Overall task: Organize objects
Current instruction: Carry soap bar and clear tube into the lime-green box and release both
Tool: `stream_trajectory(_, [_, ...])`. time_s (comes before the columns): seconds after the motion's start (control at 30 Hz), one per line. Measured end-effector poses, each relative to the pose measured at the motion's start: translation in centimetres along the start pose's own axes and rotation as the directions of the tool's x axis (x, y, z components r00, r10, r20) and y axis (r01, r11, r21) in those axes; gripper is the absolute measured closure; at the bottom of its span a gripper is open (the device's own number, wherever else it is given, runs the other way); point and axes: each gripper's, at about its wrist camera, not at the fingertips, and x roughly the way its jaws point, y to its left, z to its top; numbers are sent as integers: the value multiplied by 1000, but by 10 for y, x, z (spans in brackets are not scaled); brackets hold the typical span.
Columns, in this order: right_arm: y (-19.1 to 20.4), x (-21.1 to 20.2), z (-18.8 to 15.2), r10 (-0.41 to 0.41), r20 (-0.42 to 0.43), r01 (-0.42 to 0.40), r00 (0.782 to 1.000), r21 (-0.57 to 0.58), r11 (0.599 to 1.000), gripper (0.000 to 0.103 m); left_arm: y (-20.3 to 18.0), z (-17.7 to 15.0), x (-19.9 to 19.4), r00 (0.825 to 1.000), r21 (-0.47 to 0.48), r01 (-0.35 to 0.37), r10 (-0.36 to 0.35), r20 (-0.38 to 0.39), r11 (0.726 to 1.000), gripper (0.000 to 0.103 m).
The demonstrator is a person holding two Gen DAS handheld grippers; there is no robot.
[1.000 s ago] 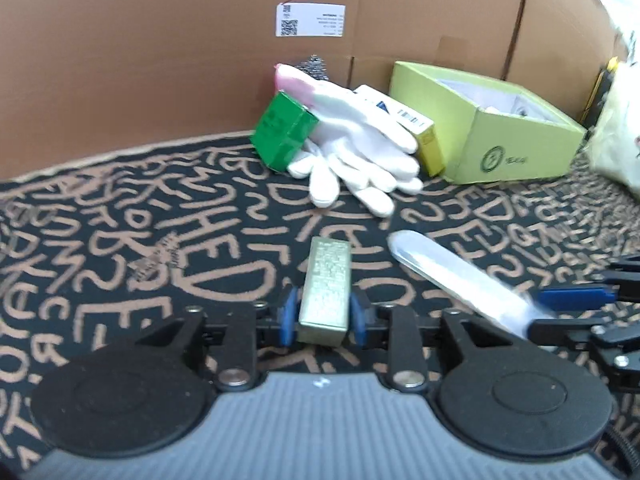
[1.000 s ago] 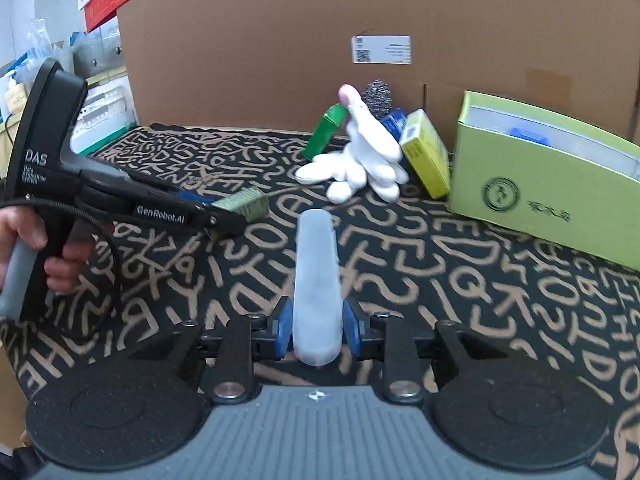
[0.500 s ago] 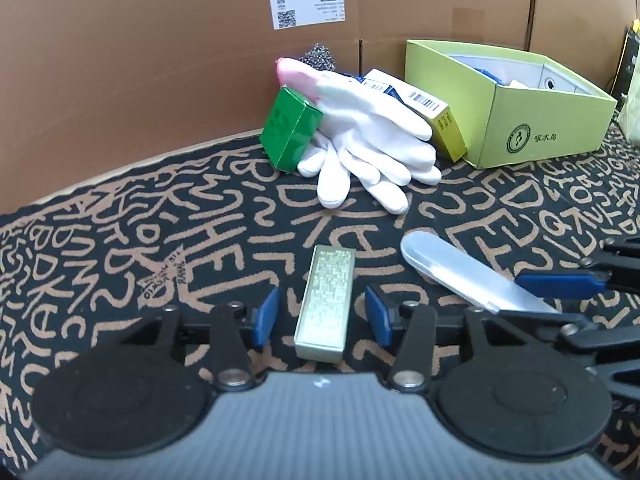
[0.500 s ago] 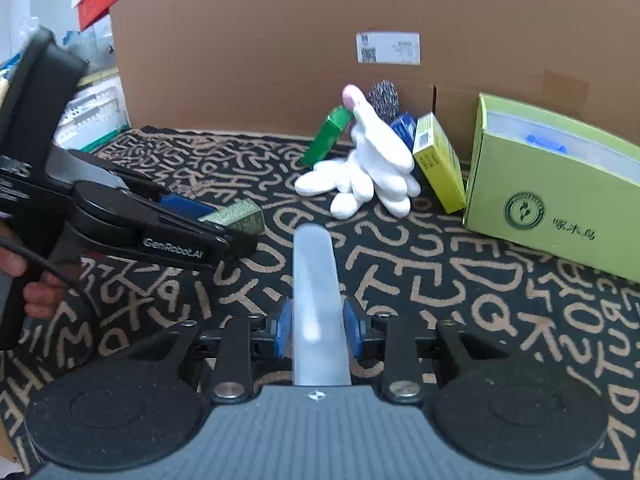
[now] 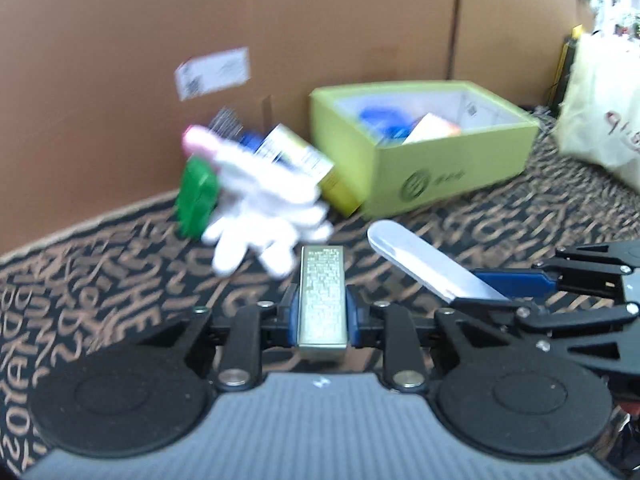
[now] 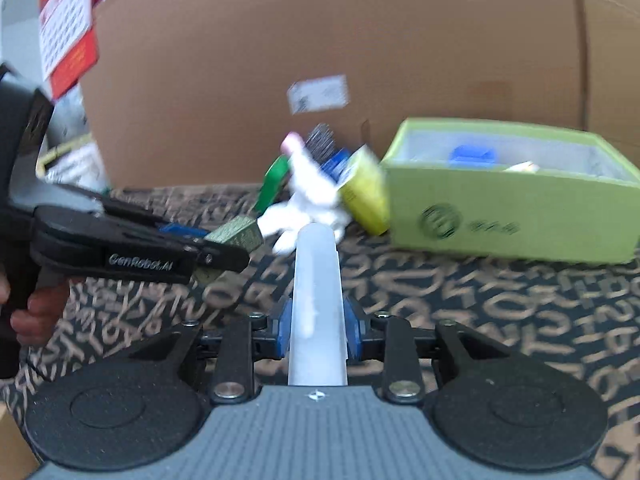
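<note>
The small olive-gold rectangular box (image 5: 322, 300) sat clenched in the left gripper (image 5: 322, 316), whose jaws had just closed on it, clear of the patterned cloth (image 5: 120, 280). The right gripper (image 6: 316, 330) grasped a translucent white plastic case (image 6: 317, 280). Both should travel level over the open lime-green cardboard box (image 6: 520, 220) before release.

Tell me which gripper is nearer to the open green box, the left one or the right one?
Right. The right gripper, shut on the translucent tube, is just left of the green box. The left gripper, shut on the gold block, lies farther left, near the white gloves.
</note>
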Motion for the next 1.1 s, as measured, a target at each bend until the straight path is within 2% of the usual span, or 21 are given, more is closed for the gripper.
stream_trajectory(0.17, [-37, -26, 27, -58, 86, 55, 995, 32, 998, 72, -34, 36, -6, 998, 52, 25, -28, 61, 998, 81])
stream_trajectory(0.37, [-81, -41, 61, -161, 184, 151, 970, 64, 986, 72, -73, 88, 4, 990, 68, 94, -101, 103, 993, 81])
stream_trajectory(0.5, [-111, -35, 82, -226, 220, 213, 949, 83, 974, 72, -85, 126, 32, 985, 8, 149, -150, 91, 989, 81])
stream_trajectory(0.63, [-141, -21, 101, -275, 235, 256, 932, 108, 961, 72, -92, 158, 65, 984, -28, 149, -145, 104, 988, 81])
stream_trajectory(0.8, [-169, 3, 117, -301, 240, 282, 923, 113, 953, 72, -97, 179, 112, 990, -39, 123, -119, 81, 992, 81])
stream_trajectory(0.93, [-187, 25, 118, -313, 220, 292, 924, 125, 948, 72, -98, 178, 140, 990, -49, 134, -132, 52, 990, 80])
stream_trajectory(0.97, [-190, 32, 115, -317, 210, 296, 925, 123, 947, 72, -98, 175, 146, 990, -46, 131, -129, 56, 990, 77])
stream_trajectory(1.0, [-194, 40, 112, -317, 193, 299, 929, 117, 947, 70, -97, 172, 151, 991, -44, 124, -122, 59, 991, 57])
stream_trajectory(1.03, [-199, 48, 109, -319, 161, 305, 934, 109, 946, 60, -95, 168, 154, 992, -46, 111, -109, 58, 993, 29])
stream_trajectory(1.07, [-202, 54, 104, -333, 126, 321, 935, 107, 941, 47, -91, 164, 156, 994, -54, 92, -88, 64, 994, 21])
stream_trajectory(1.1, [-205, 56, 100, -347, 114, 335, 931, 107, 936, 44, -88, 158, 154, 994, -62, 72, -66, 85, 996, 17])
